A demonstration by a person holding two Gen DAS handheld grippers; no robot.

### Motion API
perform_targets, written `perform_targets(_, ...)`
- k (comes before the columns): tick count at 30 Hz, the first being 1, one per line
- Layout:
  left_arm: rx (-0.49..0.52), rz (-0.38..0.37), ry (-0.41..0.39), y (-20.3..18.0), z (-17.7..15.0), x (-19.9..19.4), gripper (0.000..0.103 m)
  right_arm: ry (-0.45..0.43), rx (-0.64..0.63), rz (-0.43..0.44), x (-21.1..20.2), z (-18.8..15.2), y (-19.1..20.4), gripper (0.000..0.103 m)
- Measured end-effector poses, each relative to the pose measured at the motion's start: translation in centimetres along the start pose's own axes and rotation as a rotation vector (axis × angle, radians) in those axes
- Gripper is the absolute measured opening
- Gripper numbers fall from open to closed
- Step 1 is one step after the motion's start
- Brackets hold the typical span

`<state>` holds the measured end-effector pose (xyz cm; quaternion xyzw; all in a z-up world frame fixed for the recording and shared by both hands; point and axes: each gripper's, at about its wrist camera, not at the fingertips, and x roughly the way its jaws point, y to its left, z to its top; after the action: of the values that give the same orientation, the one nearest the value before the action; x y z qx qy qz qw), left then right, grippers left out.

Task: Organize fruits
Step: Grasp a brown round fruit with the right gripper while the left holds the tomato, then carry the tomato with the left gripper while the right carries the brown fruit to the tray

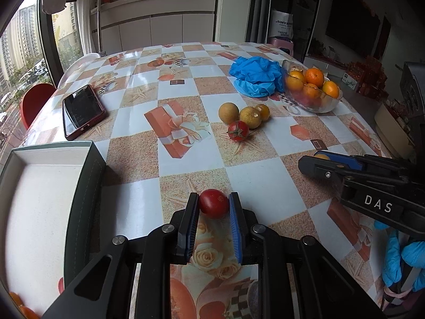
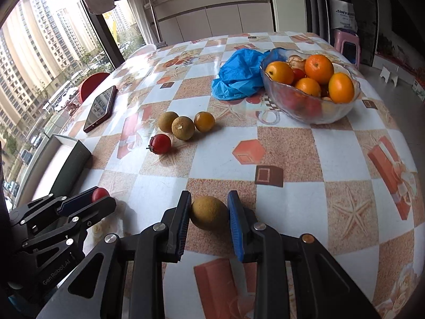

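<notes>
1. The box (image 1: 39,186) sits left on the bench (image 1: 265,180); a rushed carry could clip its wall.
2. The right tool (image 2: 209,212) pinches a brown fruit (image 2: 209,213); the round skin may slip.
3. The left tool (image 1: 213,203) clamps a red tomato (image 1: 213,203); squeezing could bruise it.

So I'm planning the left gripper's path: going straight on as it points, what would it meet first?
Likely only the table. The left gripper, shut on a tomato, points at bare cloth; depth is unclear.
</notes>
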<state>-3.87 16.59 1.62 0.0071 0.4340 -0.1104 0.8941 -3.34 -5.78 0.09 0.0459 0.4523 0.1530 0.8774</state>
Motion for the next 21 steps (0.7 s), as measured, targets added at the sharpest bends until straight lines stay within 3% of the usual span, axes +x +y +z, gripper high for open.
perform_targets(10,-0.036,-0.015,-0.072,1.5,-0.9,-6.1,0.024,0.015,0.027,0.022,-2.4,-2.0,1.4,0.031)
perform_targets(21,-0.128,0.071,-0.144,8.2,-3.7,-11.7,0.024,0.016,-0.07,0.089,-4.1,-2.0,9.3,0.031)
